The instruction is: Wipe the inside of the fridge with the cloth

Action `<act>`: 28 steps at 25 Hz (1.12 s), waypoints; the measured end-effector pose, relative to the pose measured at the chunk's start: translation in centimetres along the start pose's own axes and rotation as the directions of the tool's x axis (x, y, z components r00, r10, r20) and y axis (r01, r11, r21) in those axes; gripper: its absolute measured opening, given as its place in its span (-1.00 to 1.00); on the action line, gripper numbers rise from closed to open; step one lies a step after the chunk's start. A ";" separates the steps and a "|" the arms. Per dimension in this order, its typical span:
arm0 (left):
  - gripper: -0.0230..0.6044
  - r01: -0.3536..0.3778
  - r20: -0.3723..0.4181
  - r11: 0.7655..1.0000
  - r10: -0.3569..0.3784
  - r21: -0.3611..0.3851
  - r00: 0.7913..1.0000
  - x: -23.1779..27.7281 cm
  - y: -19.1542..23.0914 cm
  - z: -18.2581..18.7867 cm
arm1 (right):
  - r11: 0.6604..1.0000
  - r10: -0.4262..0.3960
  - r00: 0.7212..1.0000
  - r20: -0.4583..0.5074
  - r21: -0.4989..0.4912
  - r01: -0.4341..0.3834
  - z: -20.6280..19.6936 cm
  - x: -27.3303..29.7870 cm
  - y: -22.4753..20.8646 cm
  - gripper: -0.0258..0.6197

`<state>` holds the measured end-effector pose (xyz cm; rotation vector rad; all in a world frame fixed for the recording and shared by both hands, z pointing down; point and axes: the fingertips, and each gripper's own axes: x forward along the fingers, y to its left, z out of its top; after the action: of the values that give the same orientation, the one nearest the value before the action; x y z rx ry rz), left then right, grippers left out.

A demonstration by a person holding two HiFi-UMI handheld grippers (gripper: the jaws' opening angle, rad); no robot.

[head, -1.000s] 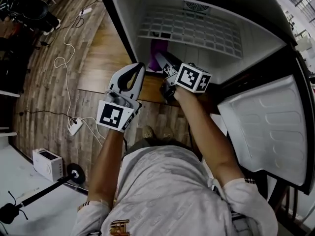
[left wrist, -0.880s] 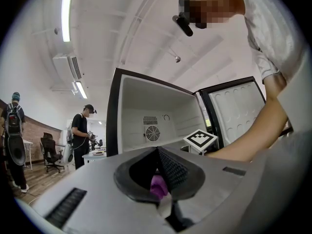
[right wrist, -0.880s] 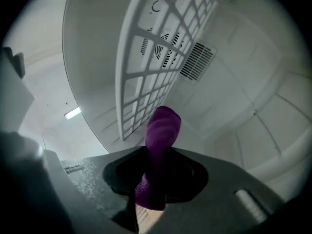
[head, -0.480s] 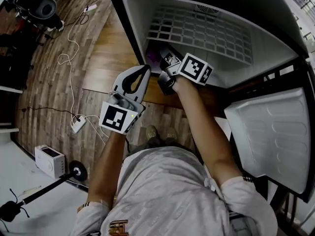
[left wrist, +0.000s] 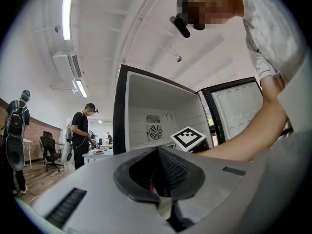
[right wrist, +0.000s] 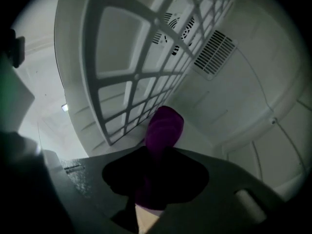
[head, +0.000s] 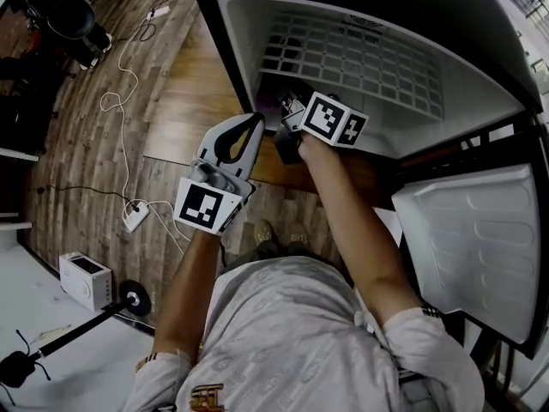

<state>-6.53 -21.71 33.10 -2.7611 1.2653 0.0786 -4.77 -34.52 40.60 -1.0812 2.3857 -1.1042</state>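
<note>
The fridge (head: 236, 50) stands open, its white inside crossed by a wire shelf (head: 352, 54). My right gripper (head: 286, 103) reaches in under that shelf, its marker cube (head: 334, 118) just outside the opening. In the right gripper view, the right gripper (right wrist: 156, 152) is shut on a purple cloth (right wrist: 164, 126) that sticks out toward the back wall below the shelf (right wrist: 131, 57). My left gripper (head: 255, 118) hangs outside, at the fridge's lower left corner. Its jaws meet with nothing between them in the left gripper view (left wrist: 158, 150).
The fridge door (head: 472, 230) swings wide open at the right. A fan vent (right wrist: 214, 50) sits in the back wall. Cables and a power strip (head: 133, 217) lie on the wood floor at left, near a white box (head: 84, 280). People (left wrist: 82, 130) stand beyond.
The right gripper has pushed deeper into the fridge with the cloth, so less purple shows in the head view. The left gripper has barely moved.
</note>
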 end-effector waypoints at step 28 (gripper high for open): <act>-0.93 -0.016 -0.035 0.999 0.015 -0.027 0.999 -0.4 1.5 -1.9 | 0.918 -0.397 0.867 -0.303 -0.121 0.378 -6.1 0.1 -8.9 -0.58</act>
<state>-7.92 -22.57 34.93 -2.7874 1.3042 0.0505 -3.59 -35.12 51.31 -1.5610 2.5204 -1.4497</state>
